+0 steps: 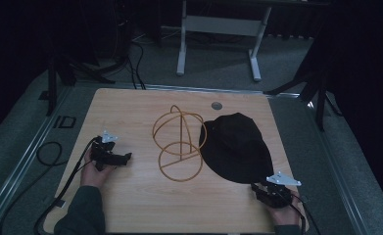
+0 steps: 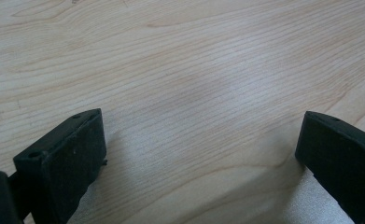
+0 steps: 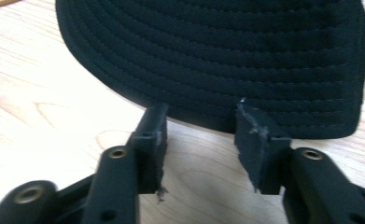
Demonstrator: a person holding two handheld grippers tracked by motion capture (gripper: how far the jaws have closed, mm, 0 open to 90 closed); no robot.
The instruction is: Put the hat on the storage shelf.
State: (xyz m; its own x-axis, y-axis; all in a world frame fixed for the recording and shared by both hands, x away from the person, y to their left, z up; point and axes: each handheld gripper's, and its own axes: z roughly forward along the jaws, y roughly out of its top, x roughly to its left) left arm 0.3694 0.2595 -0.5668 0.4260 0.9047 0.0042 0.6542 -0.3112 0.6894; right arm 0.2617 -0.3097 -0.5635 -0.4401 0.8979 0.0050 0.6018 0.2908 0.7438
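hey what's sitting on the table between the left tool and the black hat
The wire hat stand sits between the left tool and the black hat, as the high view shows.

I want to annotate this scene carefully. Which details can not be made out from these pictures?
- High view: the room behind the table is too dark to read.
- High view: the black hat covers the table under it; its inside is hidden.
- Right gripper view: the top edge cuts off the hat's crown.
- Right gripper view: whether the right gripper touches the brim cannot be told.
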